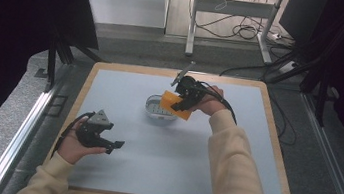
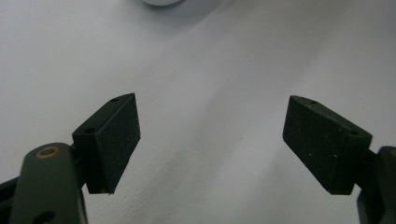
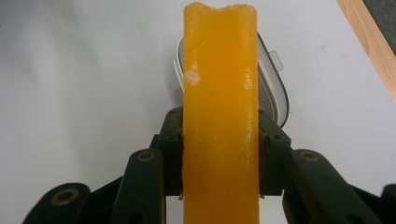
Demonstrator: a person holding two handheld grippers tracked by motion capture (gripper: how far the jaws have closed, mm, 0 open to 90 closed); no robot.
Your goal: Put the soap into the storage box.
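Note:
My right gripper (image 1: 179, 106) is shut on an orange bar of soap (image 1: 175, 104), held just above a small oval soap dish (image 1: 154, 109) in the middle of the mat. In the right gripper view the orange soap (image 3: 219, 112) stands edge-on between both jaws, hiding most of the dish (image 3: 276, 88) behind it. My left gripper (image 1: 117, 145) rests low at the left of the mat, open, nothing between its jaws. In the left gripper view its pads (image 2: 116, 140) stand wide apart over bare mat, with the gripper's midpoint (image 2: 212, 144) on plain surface.
A pale blue-grey mat (image 1: 115, 170) covers a wooden-edged table (image 1: 278, 116). Beyond the table's far edge stand a desk frame (image 1: 192, 24) and loose cables (image 1: 244, 31) on the floor. A white rim (image 2: 161, 2) peeks in at the top of the left gripper view.

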